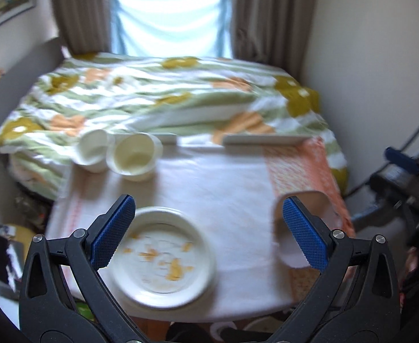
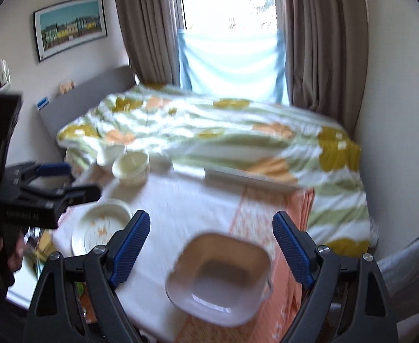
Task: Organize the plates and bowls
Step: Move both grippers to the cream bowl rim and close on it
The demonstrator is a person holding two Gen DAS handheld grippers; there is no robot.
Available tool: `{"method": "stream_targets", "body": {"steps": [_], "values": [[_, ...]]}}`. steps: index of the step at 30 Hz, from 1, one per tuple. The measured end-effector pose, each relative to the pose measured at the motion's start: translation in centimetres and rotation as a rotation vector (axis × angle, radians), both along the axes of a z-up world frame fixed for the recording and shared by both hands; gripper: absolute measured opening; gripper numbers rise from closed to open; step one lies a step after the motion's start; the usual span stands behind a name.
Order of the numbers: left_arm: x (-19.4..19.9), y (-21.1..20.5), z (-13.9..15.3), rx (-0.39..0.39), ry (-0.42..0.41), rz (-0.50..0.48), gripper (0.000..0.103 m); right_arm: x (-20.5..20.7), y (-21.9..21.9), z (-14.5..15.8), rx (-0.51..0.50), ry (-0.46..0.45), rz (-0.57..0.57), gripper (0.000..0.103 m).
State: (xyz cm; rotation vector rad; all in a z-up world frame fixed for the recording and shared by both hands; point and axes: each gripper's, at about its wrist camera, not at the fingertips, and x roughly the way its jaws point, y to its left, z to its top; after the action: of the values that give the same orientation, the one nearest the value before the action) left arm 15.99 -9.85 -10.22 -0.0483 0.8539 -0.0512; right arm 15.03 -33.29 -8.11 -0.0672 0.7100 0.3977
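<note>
On the tabletop (image 1: 238, 188), near edge, left side: one round plate (image 1: 163, 254), white with orange-yellow markings that could be pattern or food residue; blur prevents telling which. It lies flat, just below and between the jaws of the left gripper (image 1: 209, 231), offset toward the left finger. The jaws stand wide apart and hold nothing.

Near edge, right side: one square bowl (image 2: 219, 277), pale, upright, empty as far as can be seen. It sits directly between and slightly below the jaws of the right gripper (image 2: 211, 245), which are likewise spread wide and empty. The bowl's sides run roughly in line with the fingers, so closing on one rim looks feasible.

Far left of the tabletop: two round cups or small bowls, one white (image 1: 93, 150), one cream (image 1: 136, 157), touching or nearly so, both tipped toward the camera. A flat white item (image 1: 262, 140), possibly a tray or plate edge, lies along the far rim; its identity is unclear.

Judgement: each gripper is nearer its own item, left to plate, right to square bowl; the far pair lies well apart from both.

Surroundings: white and orange cloth (image 1: 295, 165) covering the tabletop; bed with floral duvet (image 1: 163, 97) beyond; curtains (image 2: 146, 23) and bright window (image 2: 226, 0); framed picture (image 2: 71, 25) on the wall.
</note>
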Motion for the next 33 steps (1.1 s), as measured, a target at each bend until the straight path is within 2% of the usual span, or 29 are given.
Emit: {"method": "stream_targets", "body": {"steps": [6, 10, 13, 17, 20, 23, 25, 27, 29, 30, 32, 33], "values": [[-0.4, 7.8, 1.0, -0.012, -0.047, 0.115, 0.103, 1.8, 4.4, 2.5, 0.020, -0.065, -0.040, 0.085], [1.1, 12.6, 0.4, -0.046, -0.035, 0.152, 0.103, 3.9, 8.0, 2.4, 0.055, -0.036, 0.002, 0.085], [2.9, 15.8, -0.5, -0.092, -0.017, 0.161, 0.103, 5.9, 11.0, 1.3, 0.070, 0.016, 0.017, 0.085], [6.7, 19.4, -3.1, -0.179, 0.034, 0.173, 0.103, 9.8, 14.9, -1.6, 0.105, 0.128, 0.015, 0.085], [9.7, 21.4, -5.9, -0.241, 0.086, 0.166, 0.102, 13.1, 17.3, -5.0, 0.123, 0.234, -0.002, 0.085], [13.0, 22.6, -9.7, -0.278, 0.153, 0.148, 0.095, 16.1, 19.4, -9.1, 0.145, 0.346, -0.032, 0.085], [14.7, 23.1, -12.2, -0.302, 0.190, 0.139, 0.086, 17.7, 20.5, -11.3, 0.148, 0.398, -0.047, 0.081], [15.9, 23.3, -14.1, -0.308, 0.203, 0.139, 0.085, 19.2, 21.7, -14.0, 0.171, 0.461, -0.053, 0.068], [17.0, 23.3, -16.1, -0.331, 0.229, 0.120, 0.081, 20.1, 22.5, -15.6, 0.215, 0.501, -0.060, 0.064], [17.5, 23.2, -17.0, -0.342, 0.241, 0.107, 0.074, 20.5, 22.8, -16.4, 0.223, 0.518, -0.069, 0.061], [18.2, 22.6, -18.6, -0.380, 0.274, 0.075, 0.067, 21.1, 23.3, -17.7, 0.227, 0.543, -0.087, 0.056], [18.5, 22.2, -19.2, -0.369, 0.286, 0.059, 0.058, 21.3, 23.5, -18.3, 0.230, 0.556, -0.093, 0.051]]}}
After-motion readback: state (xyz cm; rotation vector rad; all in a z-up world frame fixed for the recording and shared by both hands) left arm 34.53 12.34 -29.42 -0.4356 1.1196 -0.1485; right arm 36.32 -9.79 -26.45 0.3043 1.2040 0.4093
